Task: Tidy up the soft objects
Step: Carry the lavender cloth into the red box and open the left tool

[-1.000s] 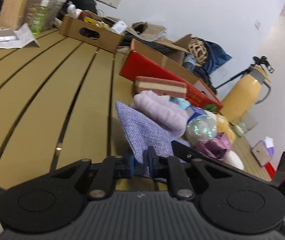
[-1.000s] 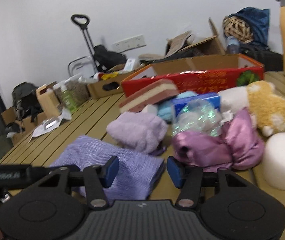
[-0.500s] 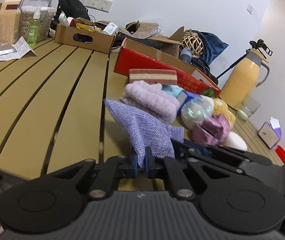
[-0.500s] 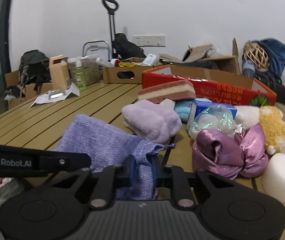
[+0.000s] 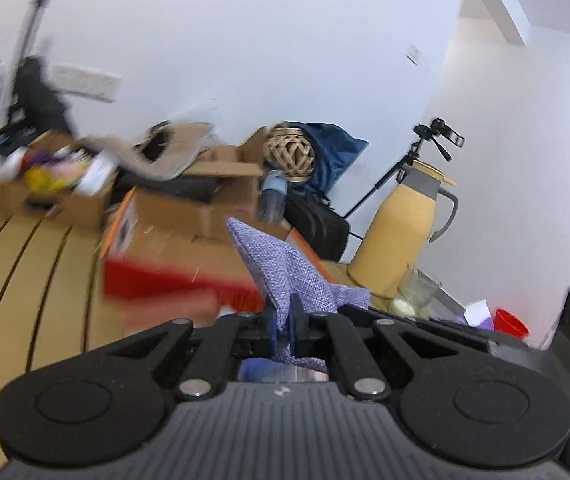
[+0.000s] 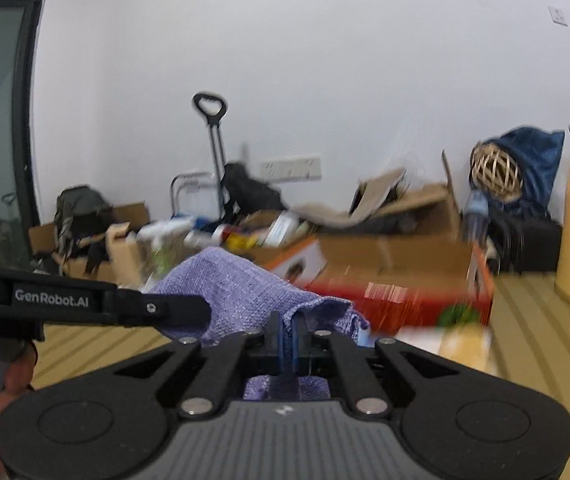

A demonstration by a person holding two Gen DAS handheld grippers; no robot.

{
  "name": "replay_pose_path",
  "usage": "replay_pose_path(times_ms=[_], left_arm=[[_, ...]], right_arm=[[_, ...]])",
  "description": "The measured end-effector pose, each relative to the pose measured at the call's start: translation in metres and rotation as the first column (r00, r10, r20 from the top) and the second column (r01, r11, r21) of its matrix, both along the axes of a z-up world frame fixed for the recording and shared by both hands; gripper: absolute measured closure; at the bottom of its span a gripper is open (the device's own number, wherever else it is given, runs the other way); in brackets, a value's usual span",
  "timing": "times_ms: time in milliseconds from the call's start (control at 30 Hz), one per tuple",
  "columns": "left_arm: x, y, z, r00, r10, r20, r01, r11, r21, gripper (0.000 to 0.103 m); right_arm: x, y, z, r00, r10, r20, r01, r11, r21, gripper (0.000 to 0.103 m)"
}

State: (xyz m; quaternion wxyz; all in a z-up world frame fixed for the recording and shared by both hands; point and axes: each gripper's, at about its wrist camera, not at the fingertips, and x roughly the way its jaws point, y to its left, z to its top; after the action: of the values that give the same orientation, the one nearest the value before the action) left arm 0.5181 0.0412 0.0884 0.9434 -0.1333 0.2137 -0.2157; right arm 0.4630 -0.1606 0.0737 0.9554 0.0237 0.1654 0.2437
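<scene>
A purple woven cloth (image 5: 285, 268) hangs between my two grippers, lifted off the wooden slat table (image 5: 25, 272). My left gripper (image 5: 281, 320) is shut on one edge of the cloth. My right gripper (image 6: 285, 332) is shut on another edge of the cloth (image 6: 241, 292). The left gripper's arm (image 6: 85, 304) crosses the left of the right wrist view. The pile of other soft objects is below both views and hidden.
A red open box (image 6: 397, 292) sits ahead on the table, blurred by motion. Cardboard boxes (image 5: 57, 196) with clutter line the back. A yellow thermos (image 5: 401, 232) and a glass (image 5: 417, 288) stand at the right. A wicker ball (image 5: 289, 152) sits on a blue bag.
Both grippers rose and tilted up with the purple cloth, lifting it off the table. The right gripper went from open to shut on the cloth a second ago.
</scene>
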Motion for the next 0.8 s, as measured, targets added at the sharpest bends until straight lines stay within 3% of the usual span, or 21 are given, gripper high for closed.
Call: replay_pose_path(times_ms=[100,200,300,367,433,567,600,667,800], left_arm=[[0.081,-0.013,0.02,1.0,-0.008,0.028,0.006,0.997,0.073,0.096],[0.154,-0.015,0.019,1.0,-0.007,0.03,0.003,0.991,0.132,0.096],[0.233,-0.005,-0.005,0.998,0.043,-0.05,-0.035,0.989,0.144,0.096],[0.275,0.007,-0.027,0.989,0.072,-0.133,-0.057,0.992,0.114,0.096],[0.311,0.013,-0.047,0.977,0.096,-0.189,-0.071,0.989,0.133,0.096],[0.342,0.002,-0.078,0.946,0.163,-0.282,-0.076,0.953,0.293,0.093],[0.341,0.0,-0.08,0.939,0.166,-0.3,-0.071,0.951,0.302,0.093],[0.333,-0.002,-0.078,0.938,0.157,-0.31,-0.06,0.952,0.3,0.076],[0.323,-0.002,-0.079,0.938,0.188,-0.29,-0.089,0.942,0.323,0.071]], right_arm=[[0.079,-0.007,0.027,1.0,-0.005,-0.025,0.005,1.0,0.0,0.099],[0.172,-0.008,0.038,0.996,-0.022,-0.09,0.023,1.0,0.012,0.099],[0.261,0.0,0.031,0.987,-0.042,-0.155,0.041,0.999,-0.015,0.099],[0.313,0.01,0.014,0.974,-0.052,-0.22,0.045,0.998,-0.034,0.099],[0.357,0.02,-0.006,0.952,-0.061,-0.301,0.056,0.998,-0.024,0.099],[0.415,0.045,-0.04,0.92,-0.094,-0.38,0.067,0.994,-0.082,0.097],[0.421,0.049,-0.048,0.915,-0.096,-0.391,0.066,0.994,-0.09,0.096],[0.431,0.054,-0.061,0.889,-0.08,-0.452,0.047,0.995,-0.084,0.096],[0.429,0.058,-0.069,0.888,-0.074,-0.454,0.031,0.994,-0.102,0.092]])
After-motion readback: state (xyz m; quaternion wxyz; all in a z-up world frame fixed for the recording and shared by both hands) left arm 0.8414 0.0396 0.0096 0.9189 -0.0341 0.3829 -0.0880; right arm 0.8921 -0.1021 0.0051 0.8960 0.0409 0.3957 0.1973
